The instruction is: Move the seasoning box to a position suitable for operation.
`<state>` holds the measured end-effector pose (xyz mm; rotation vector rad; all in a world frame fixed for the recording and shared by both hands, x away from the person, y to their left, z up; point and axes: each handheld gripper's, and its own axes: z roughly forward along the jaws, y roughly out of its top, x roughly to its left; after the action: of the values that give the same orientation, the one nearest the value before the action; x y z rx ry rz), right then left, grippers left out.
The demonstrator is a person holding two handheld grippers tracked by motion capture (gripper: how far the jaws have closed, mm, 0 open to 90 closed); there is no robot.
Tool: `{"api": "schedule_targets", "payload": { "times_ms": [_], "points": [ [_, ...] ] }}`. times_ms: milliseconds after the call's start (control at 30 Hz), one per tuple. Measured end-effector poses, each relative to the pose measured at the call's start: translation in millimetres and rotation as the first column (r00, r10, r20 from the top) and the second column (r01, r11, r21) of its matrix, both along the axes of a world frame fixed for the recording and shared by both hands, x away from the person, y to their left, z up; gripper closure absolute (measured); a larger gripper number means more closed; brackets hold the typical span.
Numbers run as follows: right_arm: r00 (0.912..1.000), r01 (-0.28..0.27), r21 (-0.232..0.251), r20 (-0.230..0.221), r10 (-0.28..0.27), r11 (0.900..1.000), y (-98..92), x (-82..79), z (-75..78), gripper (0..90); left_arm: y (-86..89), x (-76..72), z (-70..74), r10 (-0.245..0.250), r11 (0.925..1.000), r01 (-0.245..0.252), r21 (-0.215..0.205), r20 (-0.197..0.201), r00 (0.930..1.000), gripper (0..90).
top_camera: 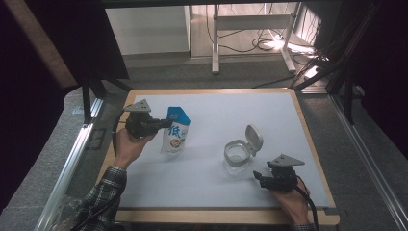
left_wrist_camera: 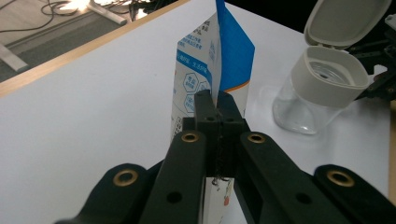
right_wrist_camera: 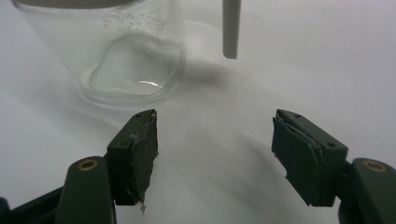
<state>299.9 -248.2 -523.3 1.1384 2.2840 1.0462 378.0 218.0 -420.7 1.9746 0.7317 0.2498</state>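
We see a white pouch [top_camera: 175,131] w/ blue top and blue print, pinched btw the black jaws of the left gripper [left_wrist_camera: 218,103]. Just ahead of the black right gripper [right_wrist_camera: 215,144] is a clear glass jar [top_camera: 236,159] w/ pale grey flip lid. Both grippers carry grey plates. Table [top_camera: 211,108] is white w/ light wood edge. Sleeve [top_camera: 103,192] is grey-white plaid.

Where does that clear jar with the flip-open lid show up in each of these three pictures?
High view: the clear jar stands right of centre on the white table, just ahead of the right gripper.
Left gripper view: upper right, beyond the blue and white pouch pinched by the left gripper.
Right gripper view: top left, only its lower part.
Shared landmark: its raised grey lid.
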Motion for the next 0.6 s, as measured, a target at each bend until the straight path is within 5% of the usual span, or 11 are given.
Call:
{"api": "schedule_targets", "payload": {
  "times_ms": [600],
  "points": [
    [0.9978,-0.067,-0.001,0.006,0.067,0.998,17.0,-21.7,3.3,31.7,-19.2,-30.2,-3.2,-0.049,0.9988,0.049,0.000,0.002,0.9988,90.0]
  ]
}}
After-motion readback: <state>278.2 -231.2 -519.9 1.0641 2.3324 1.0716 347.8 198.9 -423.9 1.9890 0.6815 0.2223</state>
